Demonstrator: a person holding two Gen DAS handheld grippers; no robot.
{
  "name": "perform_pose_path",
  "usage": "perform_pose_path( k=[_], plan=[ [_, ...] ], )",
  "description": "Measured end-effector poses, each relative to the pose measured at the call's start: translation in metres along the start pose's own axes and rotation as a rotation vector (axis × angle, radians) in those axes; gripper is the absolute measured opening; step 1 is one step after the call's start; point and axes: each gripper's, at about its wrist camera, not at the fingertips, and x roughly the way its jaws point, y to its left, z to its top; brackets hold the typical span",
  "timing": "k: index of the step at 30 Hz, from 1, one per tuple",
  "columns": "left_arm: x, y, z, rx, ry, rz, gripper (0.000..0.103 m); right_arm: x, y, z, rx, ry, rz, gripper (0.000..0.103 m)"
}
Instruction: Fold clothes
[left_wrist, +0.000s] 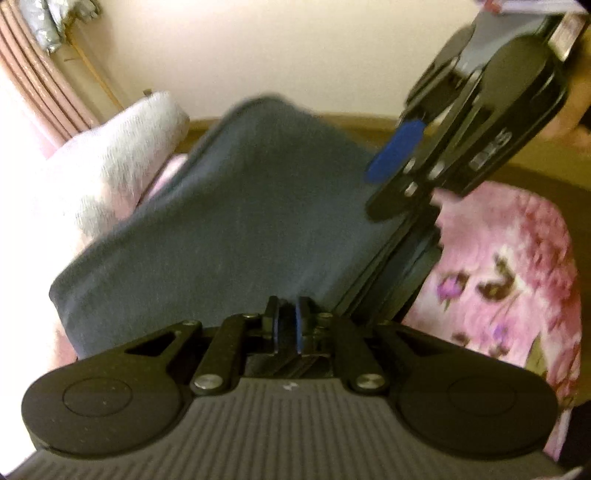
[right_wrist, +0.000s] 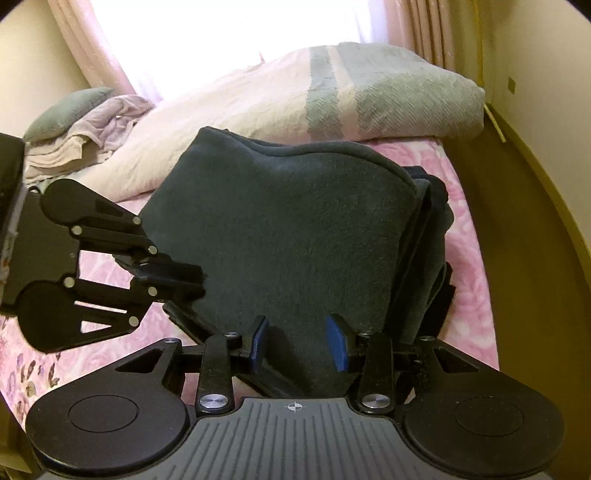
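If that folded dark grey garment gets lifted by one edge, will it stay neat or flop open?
The dark grey garment is probably floppy: its top edge already curves and sags. Its stacked layers look loose, so they would likely slide apart. The fleecy surface should resist slipping on the pink bedspread.

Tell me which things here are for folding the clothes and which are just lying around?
For the job:
- dark grey garment
- left tool, pinching the garment's edge
- right tool, fingers on either side of the garment

Just lying about:
- striped blanket
- green pillow
- crumpled pale cloths
- pink flowered bedspread
- curtains
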Motion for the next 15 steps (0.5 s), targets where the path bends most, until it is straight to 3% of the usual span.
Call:
perform_pose_path(
  k=[9, 15],
  plan=[
    [-0.017, -0.009, 0.02, -0.062, -0.122, -0.065, 0.01, -0.047, 0.005, 0.039, 0.103, -0.096, -0.146, 0.039],
    [0.001, -0.015, 0.02, -0.09, -0.066, -0.077, 0.009, -0.022, -0.011, 0.081, 0.087, -0.112, -0.035, 0.039]
  ],
)
